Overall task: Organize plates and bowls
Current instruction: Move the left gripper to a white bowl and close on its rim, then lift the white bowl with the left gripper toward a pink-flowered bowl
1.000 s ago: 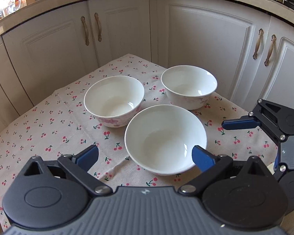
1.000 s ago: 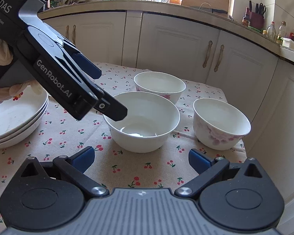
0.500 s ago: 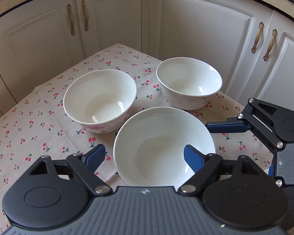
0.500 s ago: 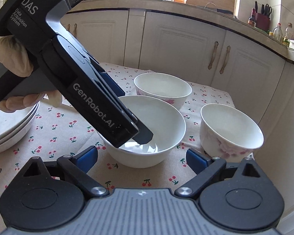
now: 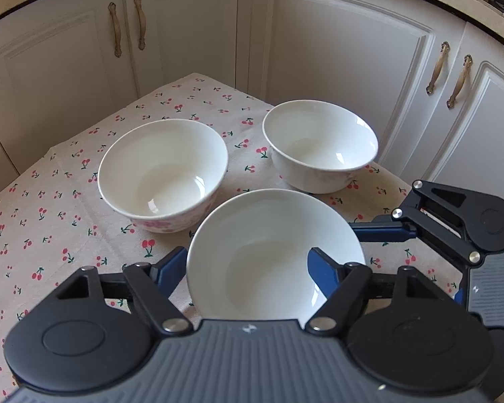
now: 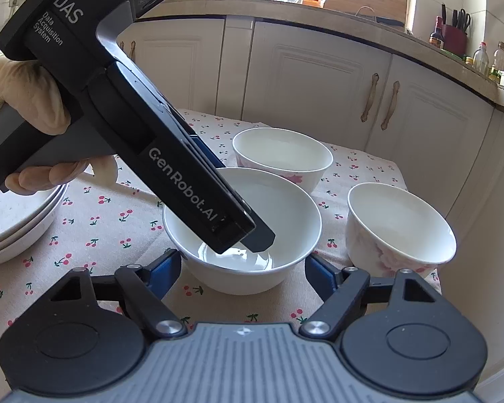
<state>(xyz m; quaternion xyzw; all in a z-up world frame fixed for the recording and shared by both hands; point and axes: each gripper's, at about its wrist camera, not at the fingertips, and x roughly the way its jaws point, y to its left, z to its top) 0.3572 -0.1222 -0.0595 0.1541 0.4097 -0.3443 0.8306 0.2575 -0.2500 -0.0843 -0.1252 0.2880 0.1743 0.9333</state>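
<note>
bowls (image 5: 272, 262): glazed white ceramic, glossy and smooth
tablecloth (image 5: 67, 208): matt woven cloth printed with cherries, lightly creased
tool (image 5: 248, 268): matt black plastic links, ribbed grey plastic body, shiny metal pivot pins, blue pads
cabinet doors (image 5: 336, 50): smooth cream panels, satin finish
door handles (image 5: 435, 67): aged brassy metal

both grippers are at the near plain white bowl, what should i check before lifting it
Left gripper shut on the plain white ceramic bowl, one finger inside: ok
Right gripper gripping the same bowl: not ok, jaws closing, bowl between them
Bowl empty: ok
Nearest pink-flowered white bowl clear of it: cannot tell, very close
Stacked white plates free on top: cannot tell
</note>
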